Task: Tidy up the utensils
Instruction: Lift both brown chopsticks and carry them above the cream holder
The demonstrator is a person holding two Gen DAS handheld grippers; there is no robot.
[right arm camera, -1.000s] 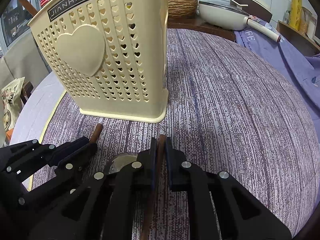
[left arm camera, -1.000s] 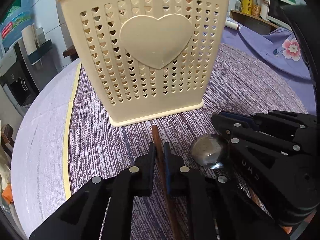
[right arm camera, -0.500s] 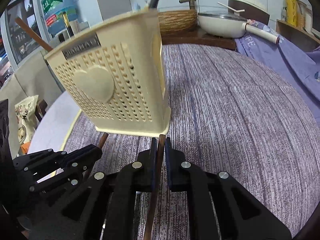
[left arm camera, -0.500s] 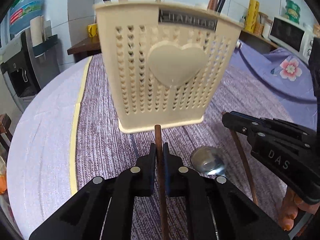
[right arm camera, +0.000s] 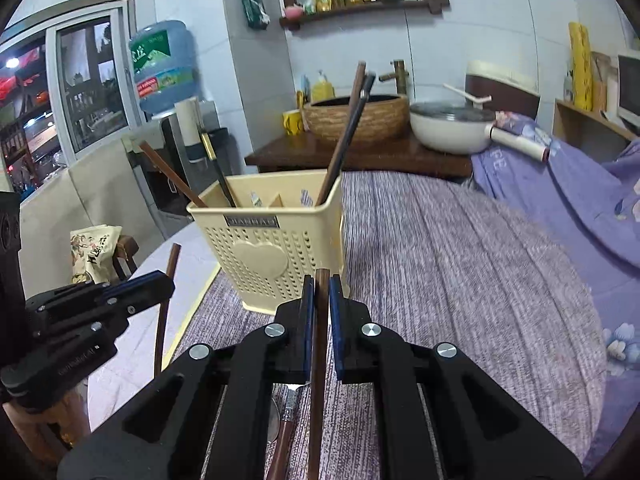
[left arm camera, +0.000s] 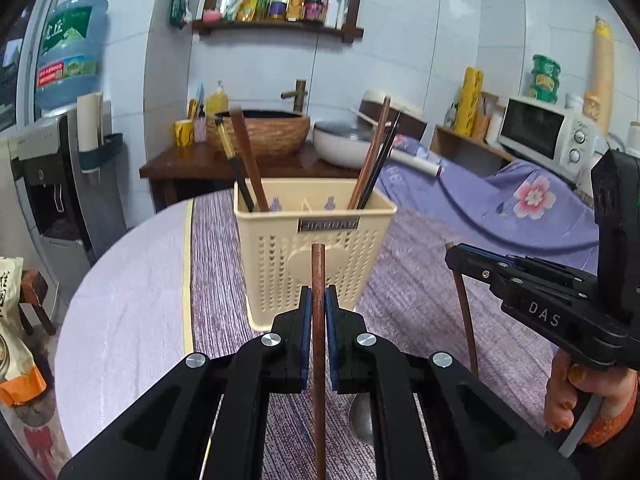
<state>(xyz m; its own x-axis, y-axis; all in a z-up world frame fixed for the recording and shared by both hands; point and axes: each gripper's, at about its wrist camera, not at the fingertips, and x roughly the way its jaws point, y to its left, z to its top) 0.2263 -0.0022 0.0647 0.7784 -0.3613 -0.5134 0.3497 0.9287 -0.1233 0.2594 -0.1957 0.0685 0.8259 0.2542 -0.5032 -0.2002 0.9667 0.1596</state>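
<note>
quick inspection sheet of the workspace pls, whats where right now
surface: round table with purple woven cloth, pale bare edge at left.
job's things: cream perforated plastic utensil holder upright, dark chopsticks leaning inside; metal spoon lying on the cloth.
clutter: nothing seen on the cloth.
grippers: left tongs shut on a brown wooden chopstick; right tongs shut on another brown chopstick.
cables: dark cord across the purple floral sheet.
surroundings: white microwave, water dispenser, woven basin, white pan.
</note>
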